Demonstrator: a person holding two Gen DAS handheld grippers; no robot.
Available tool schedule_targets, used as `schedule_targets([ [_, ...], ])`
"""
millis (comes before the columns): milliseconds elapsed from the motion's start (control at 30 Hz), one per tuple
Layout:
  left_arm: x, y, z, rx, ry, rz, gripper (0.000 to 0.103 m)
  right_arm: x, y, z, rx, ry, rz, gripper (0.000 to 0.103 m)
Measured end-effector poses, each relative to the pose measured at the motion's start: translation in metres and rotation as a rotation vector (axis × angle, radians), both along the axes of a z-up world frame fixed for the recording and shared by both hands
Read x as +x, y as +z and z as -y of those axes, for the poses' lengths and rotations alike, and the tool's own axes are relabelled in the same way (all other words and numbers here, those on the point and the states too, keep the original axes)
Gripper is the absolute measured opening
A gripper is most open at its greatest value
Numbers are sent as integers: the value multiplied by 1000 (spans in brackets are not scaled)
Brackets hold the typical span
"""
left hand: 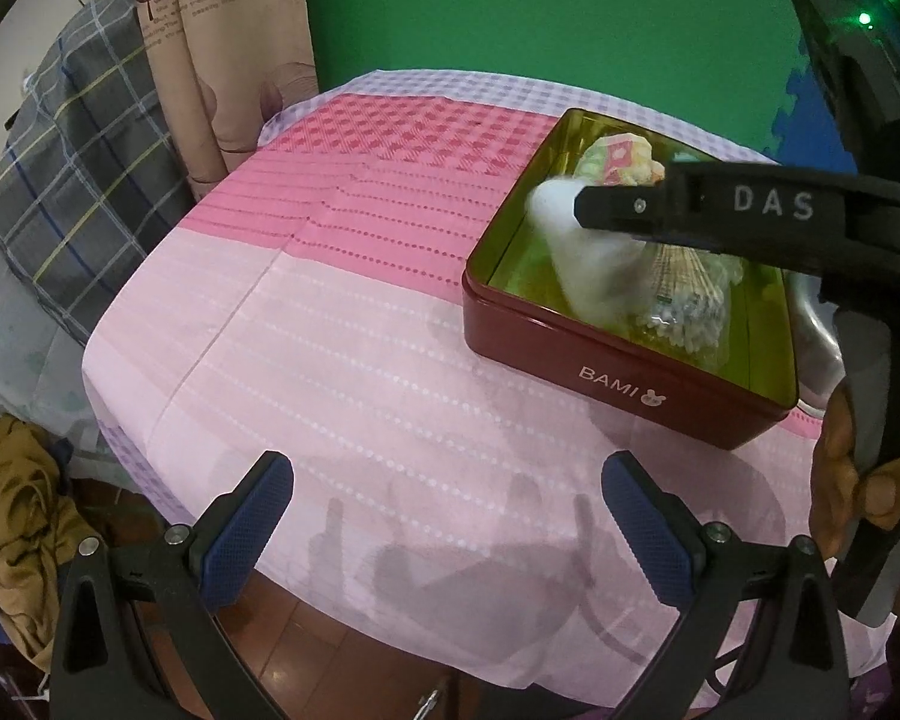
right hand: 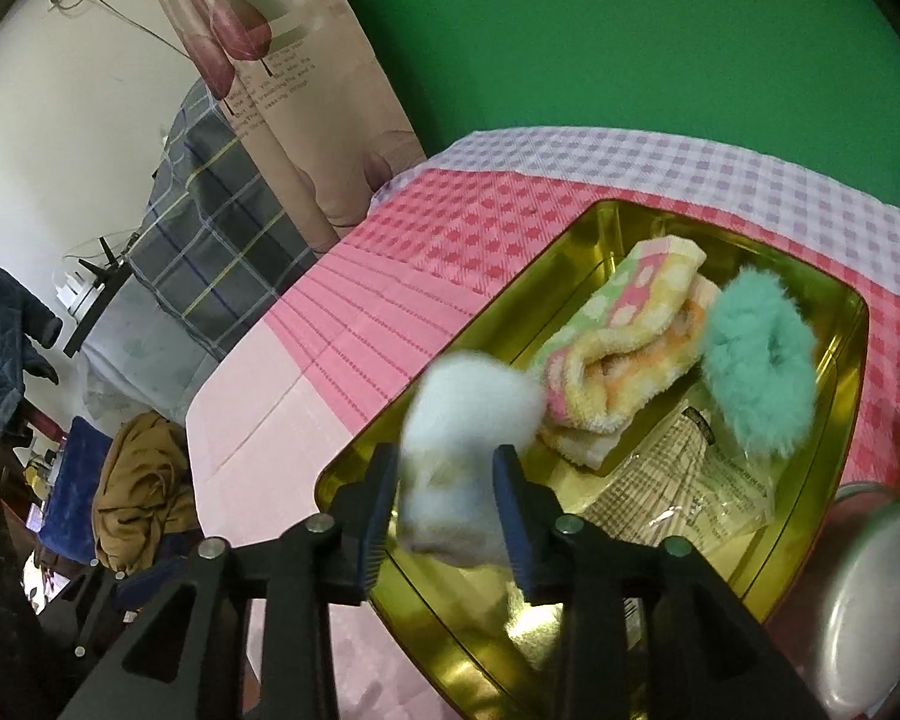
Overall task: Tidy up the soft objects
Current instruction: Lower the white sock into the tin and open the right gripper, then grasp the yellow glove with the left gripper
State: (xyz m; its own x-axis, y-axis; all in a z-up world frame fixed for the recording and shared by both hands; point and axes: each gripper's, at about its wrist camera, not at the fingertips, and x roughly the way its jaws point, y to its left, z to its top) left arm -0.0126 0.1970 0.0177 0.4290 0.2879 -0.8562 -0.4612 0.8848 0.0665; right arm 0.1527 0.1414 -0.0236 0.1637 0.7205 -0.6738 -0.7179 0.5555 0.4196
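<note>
Left wrist view: left gripper (left hand: pixel 447 519) hangs idle over the pink-clothed worktop (left hand: pixel 342 324), jaws spread wide and holding nothing, probably parked clear so the other arm can work. Red rectangular tin with gold interior (left hand: pixel 618 375) sits to the right; right gripper (left hand: pixel 588 207) reaches over it carrying a blurred white fluffy pom-pom (left hand: pixel 576 258). Right wrist view: jaws clenched on that pom-pom (right hand: pixel 456 450), above the tin's near-left corner, likely for dropping in. Already inside: folded pastel checked towel (right hand: pixel 618 348), teal fuzzy puff (right hand: pixel 756 354), clear crinkly packet (right hand: pixel 690 480).
</note>
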Motion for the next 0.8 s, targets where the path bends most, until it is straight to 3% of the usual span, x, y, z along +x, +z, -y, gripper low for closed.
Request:
schedule_targets([
  [100,0,-2,1,1,-2,-5,102,1,4,6,29,-9,-6,52],
  [233,2,-4,1,3,-2,-13,102,-2,16,20,79,-34,10,52],
  [433,2,-5,5,14,-7,-21,102,-29,38,77,107,-90,134,52],
  [567,1,-6,8,25,-13,-24,102,-49,37,142,43,-209,253,52],
  [667,1,-5,12,34,-18,-27,102,-57,30,210,-75,-382,370,52],
  [733,1,-5,15,45,-23,-27,102,-56,21,247,-195,-493,439,67],
  [800,1,-4,18,62,-27,-27,102,-48,8,290,-291,-602,449,68],
])
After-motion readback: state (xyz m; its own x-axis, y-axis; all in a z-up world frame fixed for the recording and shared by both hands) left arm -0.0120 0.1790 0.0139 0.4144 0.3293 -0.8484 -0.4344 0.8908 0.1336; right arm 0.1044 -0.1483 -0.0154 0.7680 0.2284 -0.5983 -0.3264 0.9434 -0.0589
